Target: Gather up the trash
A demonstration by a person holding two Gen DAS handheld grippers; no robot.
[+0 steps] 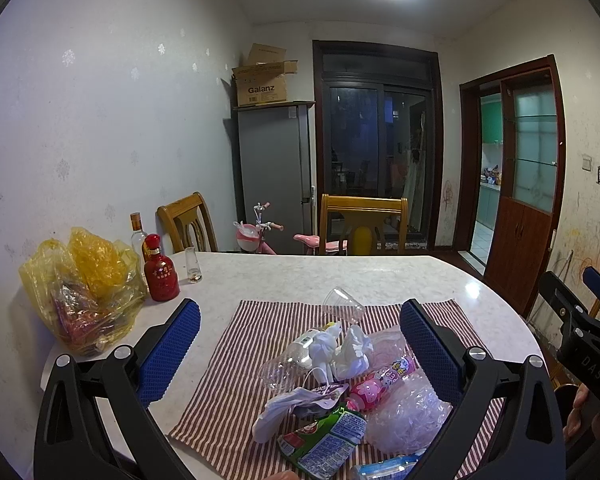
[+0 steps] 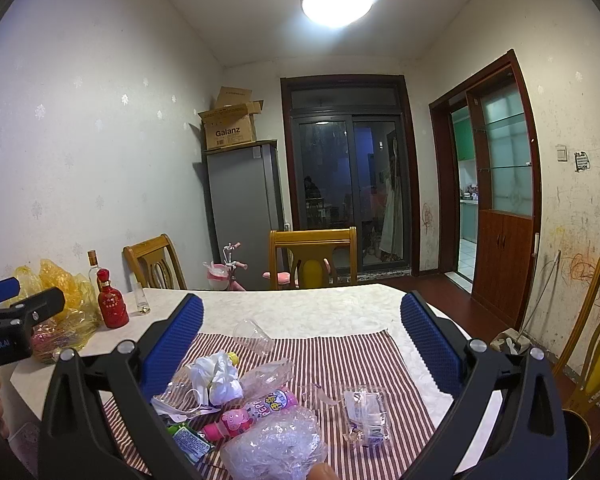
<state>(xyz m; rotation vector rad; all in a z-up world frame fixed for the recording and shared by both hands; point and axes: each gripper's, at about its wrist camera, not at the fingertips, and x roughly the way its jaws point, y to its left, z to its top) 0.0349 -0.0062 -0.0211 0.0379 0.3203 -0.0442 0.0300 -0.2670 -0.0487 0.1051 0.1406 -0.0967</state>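
A pile of trash lies on a red-striped cloth point(image 1: 236, 360) point(image 2: 340, 356) on the table. It holds crumpled white tissue point(image 1: 350, 350) point(image 2: 218, 376), a pink cartoon bottle point(image 1: 376, 384) point(image 2: 252, 410), a green snack wrapper point(image 1: 324, 440) point(image 2: 188, 440), crumpled bubble wrap point(image 1: 408, 416) point(image 2: 276, 444), clear plastic bottles point(image 1: 288, 360) point(image 2: 266, 376) and a tipped clear cup point(image 1: 344, 304) point(image 2: 254, 336). A clear wrapper point(image 2: 366, 414) lies apart to the right. My left gripper point(image 1: 300, 344) is open above the pile. My right gripper point(image 2: 302, 340) is open above the cloth. Both hold nothing.
A yellow plastic bag point(image 1: 84, 292) point(image 2: 56, 300), a red bottle point(image 1: 160, 270) point(image 2: 111, 304), a clear bottle point(image 1: 138, 232) and a small glass point(image 1: 193, 266) point(image 2: 141, 300) stand at the table's left. Wooden chairs point(image 1: 362, 224) point(image 2: 314, 256) stand behind; another chair point(image 2: 596, 344) is right.
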